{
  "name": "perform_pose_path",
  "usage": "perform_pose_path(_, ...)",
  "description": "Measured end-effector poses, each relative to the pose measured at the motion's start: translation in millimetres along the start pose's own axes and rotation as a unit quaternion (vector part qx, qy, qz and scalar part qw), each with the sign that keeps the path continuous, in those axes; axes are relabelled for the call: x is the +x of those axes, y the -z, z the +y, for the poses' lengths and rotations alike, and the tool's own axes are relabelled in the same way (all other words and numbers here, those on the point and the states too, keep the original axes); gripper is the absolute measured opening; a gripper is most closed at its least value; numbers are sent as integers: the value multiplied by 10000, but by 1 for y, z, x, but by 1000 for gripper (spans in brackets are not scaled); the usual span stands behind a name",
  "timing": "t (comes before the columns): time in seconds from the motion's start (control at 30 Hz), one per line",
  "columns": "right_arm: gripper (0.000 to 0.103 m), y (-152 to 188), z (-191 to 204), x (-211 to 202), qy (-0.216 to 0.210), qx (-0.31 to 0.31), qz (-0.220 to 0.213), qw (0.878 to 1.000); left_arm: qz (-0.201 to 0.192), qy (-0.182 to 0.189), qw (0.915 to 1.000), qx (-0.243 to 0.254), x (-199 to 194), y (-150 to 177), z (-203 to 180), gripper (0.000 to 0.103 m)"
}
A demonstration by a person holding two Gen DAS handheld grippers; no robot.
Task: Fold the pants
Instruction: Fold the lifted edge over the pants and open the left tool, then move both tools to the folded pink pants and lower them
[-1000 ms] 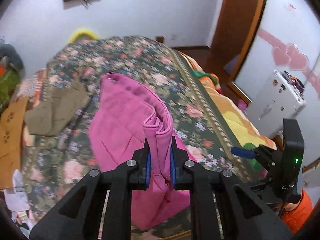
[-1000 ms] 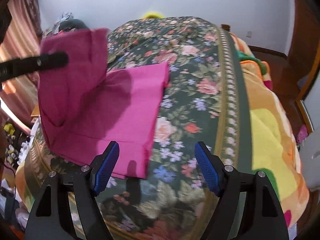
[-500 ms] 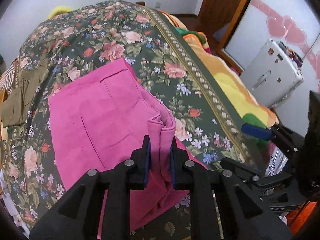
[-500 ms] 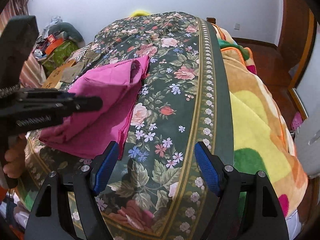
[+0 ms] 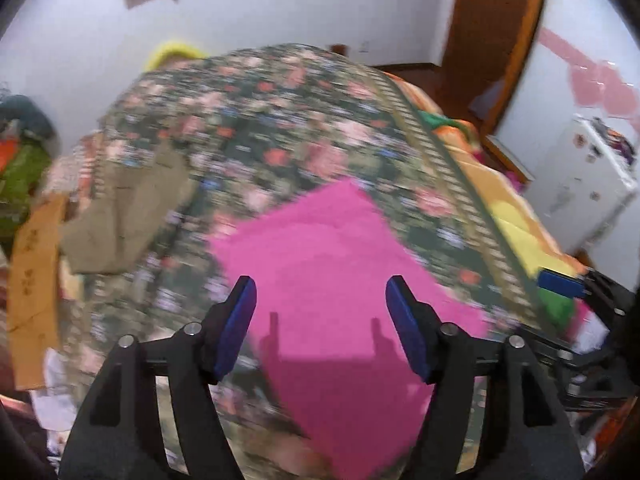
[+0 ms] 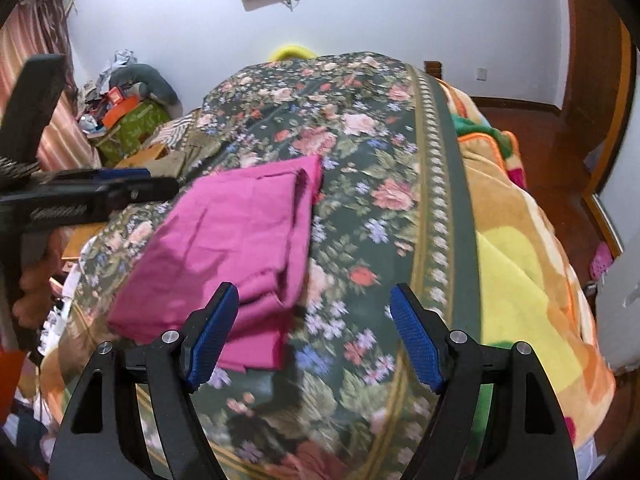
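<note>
The pink pants (image 5: 340,272) lie folded flat on the floral bedspread (image 5: 280,132); they also show in the right wrist view (image 6: 232,248). My left gripper (image 5: 322,328) is open and empty, just above the near part of the pants. It also appears at the left of the right wrist view (image 6: 120,188). My right gripper (image 6: 316,336) is open and empty, above the bedspread (image 6: 360,200) to the right of the pants' near edge. Its blue fingertip (image 5: 560,284) shows at the right of the left wrist view.
An olive-brown garment (image 5: 124,208) lies on the bed's left side. A yellow-orange blanket (image 6: 520,264) hangs off the right side. Clutter (image 6: 124,116) is piled left of the bed. A white appliance (image 5: 580,184) stands by the right wall.
My left gripper has opened and let go of the pants, which now lie flat. It has pulled back and up. The right gripper stays open.
</note>
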State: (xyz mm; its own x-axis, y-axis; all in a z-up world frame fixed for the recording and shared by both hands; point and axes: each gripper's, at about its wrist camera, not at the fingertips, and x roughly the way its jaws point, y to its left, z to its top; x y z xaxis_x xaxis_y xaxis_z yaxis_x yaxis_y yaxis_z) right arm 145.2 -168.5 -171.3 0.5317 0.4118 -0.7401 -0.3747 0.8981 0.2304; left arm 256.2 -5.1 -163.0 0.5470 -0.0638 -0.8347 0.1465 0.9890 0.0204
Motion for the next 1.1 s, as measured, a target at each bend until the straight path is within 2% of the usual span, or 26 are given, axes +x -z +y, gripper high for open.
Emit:
perform_pose_path(0.17,75,-8,12,21,-61,-114,112,9999,177,-630,9979,-16,35,-22,45,71)
perform_pose_path(0.3,75,-1,12,47,2,-136,407,9991,413,-701,9967,-35,67,-34,66,71)
perform_pose_path(0.4,75,8,7,60,42,-127,657,9978,538,-669,9962,170,93,-43,67,72)
perform_pose_path(0.5,75,15,-4,60,-93,0,660,9978,769,-528,9947,427,119,-46,61,82)
perform_pose_path(0.57,75,14,-7,59,-12,-20,656,9978,1039,-632,9899,727,141,-42,54,82)
perform_pose_path(0.63,75,14,-10,59,4,-18,674,9977,1096,-749,9872,883,152,-34,51,86)
perform_pose_path(0.7,75,12,-12,59,33,-16,703,9975,916,-726,9895,845,149,-26,55,88)
perform_pose_path(0.87,75,-1,-9,54,282,-186,777,9964,1034,-650,9899,726,133,-2,66,88)
perform_pose_path(1.1,76,-14,2,26,285,-248,448,9983,970,-841,9917,-27,81,46,85,88)
